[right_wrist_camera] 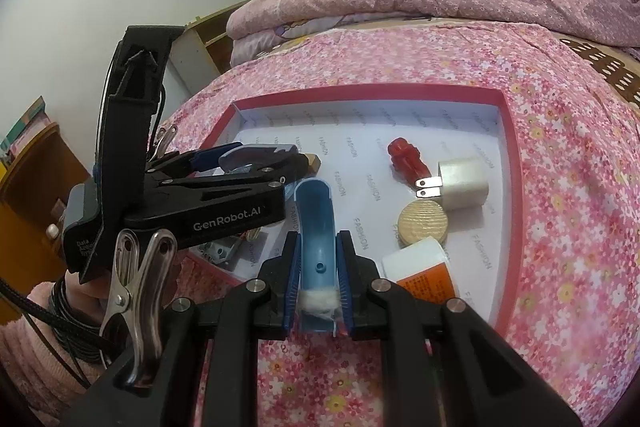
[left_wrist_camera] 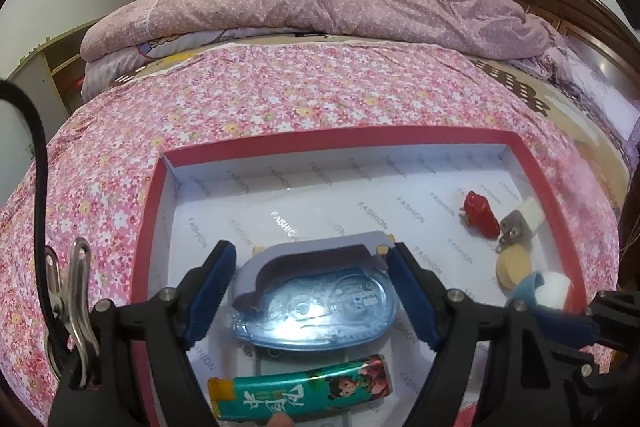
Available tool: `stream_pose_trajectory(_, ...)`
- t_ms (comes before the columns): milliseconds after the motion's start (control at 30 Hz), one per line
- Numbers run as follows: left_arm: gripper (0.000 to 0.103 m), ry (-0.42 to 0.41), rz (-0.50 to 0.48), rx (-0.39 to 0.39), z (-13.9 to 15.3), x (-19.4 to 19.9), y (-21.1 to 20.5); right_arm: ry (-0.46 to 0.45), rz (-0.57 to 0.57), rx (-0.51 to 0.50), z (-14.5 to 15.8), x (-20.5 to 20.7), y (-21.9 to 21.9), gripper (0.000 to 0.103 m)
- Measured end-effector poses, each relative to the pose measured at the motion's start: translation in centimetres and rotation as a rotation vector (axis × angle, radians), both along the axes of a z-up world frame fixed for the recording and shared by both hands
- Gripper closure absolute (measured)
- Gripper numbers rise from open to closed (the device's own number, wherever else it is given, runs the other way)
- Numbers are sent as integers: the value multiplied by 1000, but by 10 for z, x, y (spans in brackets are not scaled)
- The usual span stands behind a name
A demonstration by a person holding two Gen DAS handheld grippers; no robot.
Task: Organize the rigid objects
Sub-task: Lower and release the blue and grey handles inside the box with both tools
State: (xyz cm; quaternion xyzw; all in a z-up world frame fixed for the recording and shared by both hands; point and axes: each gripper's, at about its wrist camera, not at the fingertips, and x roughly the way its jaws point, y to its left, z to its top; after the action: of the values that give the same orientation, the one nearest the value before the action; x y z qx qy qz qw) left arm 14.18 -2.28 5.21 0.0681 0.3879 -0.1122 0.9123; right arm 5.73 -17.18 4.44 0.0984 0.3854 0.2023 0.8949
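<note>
A blister pack with a blue correction-tape dispenser (left_wrist_camera: 312, 303) lies in the red-rimmed box (left_wrist_camera: 340, 135), on its white lining. My left gripper (left_wrist_camera: 310, 251) straddles the pack with its jaws open. White lining shows between the left pad and the pack, and the right pad sits close to the card's corner. My right gripper (right_wrist_camera: 318, 241) hovers over the box's near edge (right_wrist_camera: 360, 93), shut on a curved blue plastic piece (right_wrist_camera: 316, 223) with white fluff at its base. The left gripper (right_wrist_camera: 264, 157) also shows from the side in the right wrist view.
In the box lie a red figure (right_wrist_camera: 406, 161), a white plug charger (right_wrist_camera: 462, 187), a wooden disc (right_wrist_camera: 422, 221), a white and orange bottle (right_wrist_camera: 424, 271) and a green tube (left_wrist_camera: 304, 387). The box rests on a pink floral bedspread (left_wrist_camera: 280, 95), with a folded quilt (left_wrist_camera: 320, 3) behind it.
</note>
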Motion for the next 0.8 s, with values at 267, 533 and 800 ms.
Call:
stream_pose_trajectory(267, 21, -14, 18, -21, 8, -9, 5, 7, -6, -1, 0, 4, 1, 84)
stream_pose_trajectory(533, 21, -11, 27, -34, 9, -14, 10, 8, -16, -3, 0, 9, 0, 84)
stream_pose_trajectory(800, 21, -11, 27, -38, 10, -17, 11, 5, -22, -4, 0, 11, 0, 84)
